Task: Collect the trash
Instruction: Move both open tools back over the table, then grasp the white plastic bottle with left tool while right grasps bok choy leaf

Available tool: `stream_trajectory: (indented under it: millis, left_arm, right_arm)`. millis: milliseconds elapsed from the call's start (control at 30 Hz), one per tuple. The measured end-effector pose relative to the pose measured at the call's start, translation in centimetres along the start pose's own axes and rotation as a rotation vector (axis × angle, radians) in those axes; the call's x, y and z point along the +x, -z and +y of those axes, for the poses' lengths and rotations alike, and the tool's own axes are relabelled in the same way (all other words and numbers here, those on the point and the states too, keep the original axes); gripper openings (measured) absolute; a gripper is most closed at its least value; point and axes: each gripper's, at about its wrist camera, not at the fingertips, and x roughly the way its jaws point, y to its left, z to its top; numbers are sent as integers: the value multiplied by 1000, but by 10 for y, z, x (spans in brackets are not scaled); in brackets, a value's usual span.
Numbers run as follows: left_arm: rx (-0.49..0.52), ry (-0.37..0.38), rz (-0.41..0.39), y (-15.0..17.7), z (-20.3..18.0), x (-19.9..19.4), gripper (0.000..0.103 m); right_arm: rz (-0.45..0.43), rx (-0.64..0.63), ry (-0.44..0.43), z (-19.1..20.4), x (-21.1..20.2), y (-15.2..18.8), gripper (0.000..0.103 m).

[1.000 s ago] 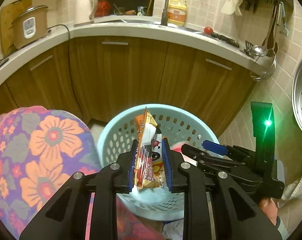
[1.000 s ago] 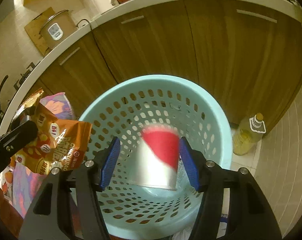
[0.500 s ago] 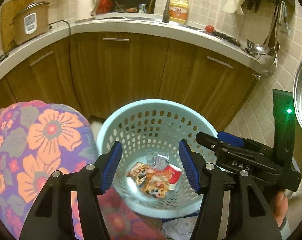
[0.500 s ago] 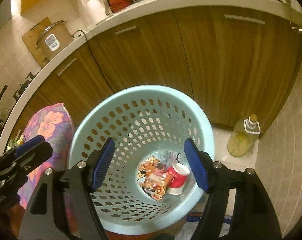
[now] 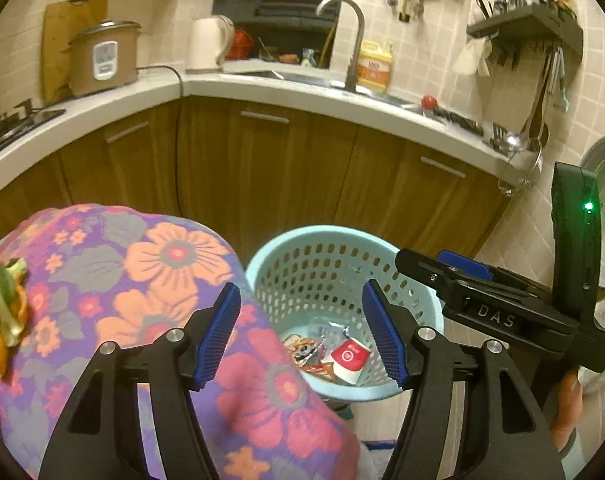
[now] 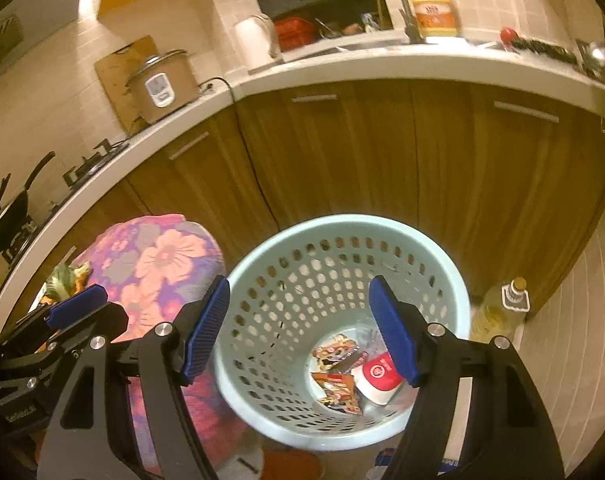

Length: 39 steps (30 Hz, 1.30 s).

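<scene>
From the left wrist, our left gripper [image 5: 302, 334] is opening, empty, above the blue basket [image 5: 334, 236]; vegetable scraps [image 5: 0, 312] wait far left on the floral cloth [image 5: 142, 264].

From the right wrist, our right gripper [image 6: 298, 330] gapes empty (scraps [image 6: 64, 276] nearer the left); wrappers [image 6: 336, 364] and paper cup [image 6: 378, 376] lie inside.

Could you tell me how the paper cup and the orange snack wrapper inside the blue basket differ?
The paper cup is a rigid red-and-white cylinder lying on its side; the orange snack wrapper is flat, crumpled and printed with pictures. The cup lies towards the right of the basket's floor, the wrapper left of it. Both rest at the bottom of the blue basket.
</scene>
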Motion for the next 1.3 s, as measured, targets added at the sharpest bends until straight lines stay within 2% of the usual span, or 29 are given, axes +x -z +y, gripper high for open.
stream_trajectory:
  millis: [267,400,767,867,1033,1167,1300]
  left_arm:
    - [-37,-68,-94,7,29,-58,64]
    - [-63,-110,-117,13,51,-80,65]
    - [-134,-314,-194,49,124,-160,77]
    - [-165,-397,-221,63,147,-186,82]
    - [-214,-509,-214,83,188,-215,88]
    - [-246,-519,-184,94,215,-221,90]
    - [-245,-519,-134,102,233,-208,90]
  right_arm:
    - [-4,-88,-48,52,-5,2,68]
    - [-7,-141,-88,86,-5,5,68]
    - [-6,-358,-203,200,2,17,68]
    - [0,-406,-243,225,6,21,68]
    - [31,-480,-295,270,23,32,68]
    - [53,-523,-326,295,38,39,68]
    - [51,-568,-352,322,57,44,68]
